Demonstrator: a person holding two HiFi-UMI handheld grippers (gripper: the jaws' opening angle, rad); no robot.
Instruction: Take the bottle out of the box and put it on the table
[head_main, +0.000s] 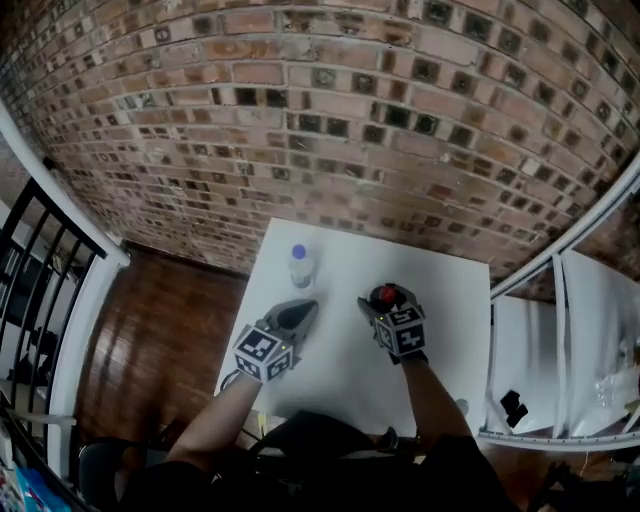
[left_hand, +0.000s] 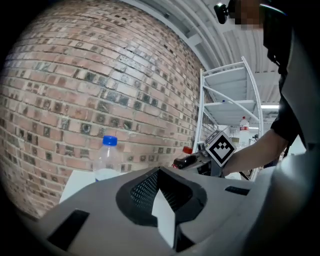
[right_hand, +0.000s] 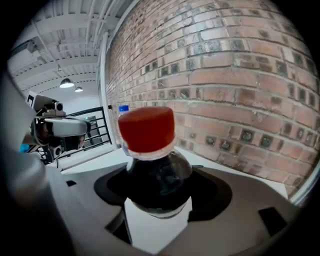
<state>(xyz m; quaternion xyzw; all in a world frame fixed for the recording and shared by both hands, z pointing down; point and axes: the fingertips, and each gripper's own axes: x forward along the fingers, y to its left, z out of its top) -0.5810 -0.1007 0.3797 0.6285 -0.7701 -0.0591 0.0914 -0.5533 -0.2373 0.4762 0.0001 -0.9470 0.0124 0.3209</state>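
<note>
1. Nearest, 6 o'clock in the head view: the person's two forearms reach out over the white surface (head_main: 445, 300), one tool in each hand.
2. Left tool (head_main: 300, 312), about 11 o'clock from the person: jaws drawn together to a narrow point, nothing between them. Judged idle, held low and clear at the side so the other hand has room.
3. Right tool (head_main: 386, 300), about 1 o'clock: jaws spread wide and clamped round the body of the dark bottle (head_main: 389, 296). The right gripper view shows the red cap (right_hand: 146, 129) standing up out of the jaws and the dark shoulder filling the gap. The grip sits below the neck, which should keep the bottle from tipping when it is lowered.
4. The task's thing is therefore in the right tool, over the surface. No box shows in any view, so the removal is judged done and the placing is what remains. I cannot tell whether the base touches the surface.
5. Further out, 12 o'clock from the left tool: a clear bottle (head_main: 300, 266) with a blue cap, upright on the surface, apart from both tools. It marks where standing room is taken.
6. Beyond: brick wall (head_main: 330, 120). A white rack (head_main: 590, 330) is at 3 o'clock and a dark railing (head_main: 40, 270) at 9 o'clock.
</note>
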